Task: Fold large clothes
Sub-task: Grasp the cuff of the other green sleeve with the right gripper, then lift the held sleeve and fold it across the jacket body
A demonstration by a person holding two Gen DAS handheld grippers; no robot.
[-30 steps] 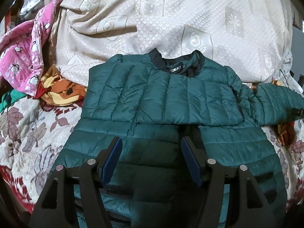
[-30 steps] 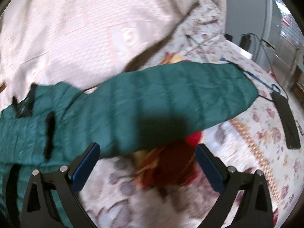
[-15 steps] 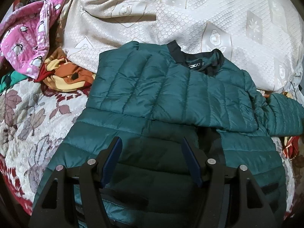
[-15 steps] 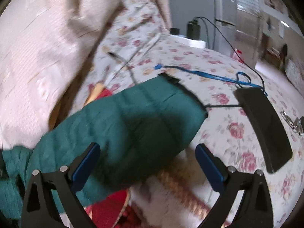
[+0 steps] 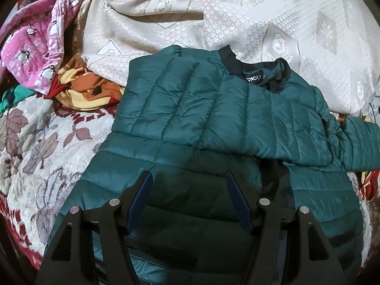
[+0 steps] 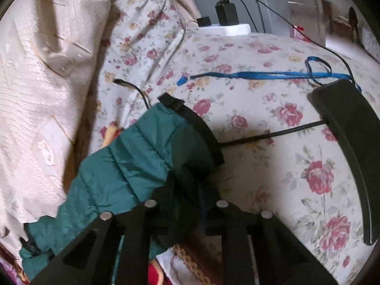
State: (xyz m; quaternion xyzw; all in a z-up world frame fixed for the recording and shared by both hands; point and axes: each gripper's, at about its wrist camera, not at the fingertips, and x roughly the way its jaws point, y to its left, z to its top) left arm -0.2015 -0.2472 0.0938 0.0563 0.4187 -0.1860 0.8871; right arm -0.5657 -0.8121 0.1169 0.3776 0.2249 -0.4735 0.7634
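Note:
A dark green quilted puffer jacket lies front up on the bed, black collar toward the far side. One sleeve is folded across its chest. The other sleeve sticks out to the right. My left gripper is open and empty, hovering over the jacket's lower body. In the right wrist view my right gripper is shut on that outstretched sleeve near its black cuff; the fingertips are buried in the fabric.
A cream bedspread is heaped behind the jacket. Pink penguin fabric and an orange-yellow cloth lie at the left. On the floral sheet lie a black device, a blue strap and charger cables.
My right gripper moved along the sleeve to its cuff end and closed on it. My left gripper has stayed open and drifted slightly over the jacket.

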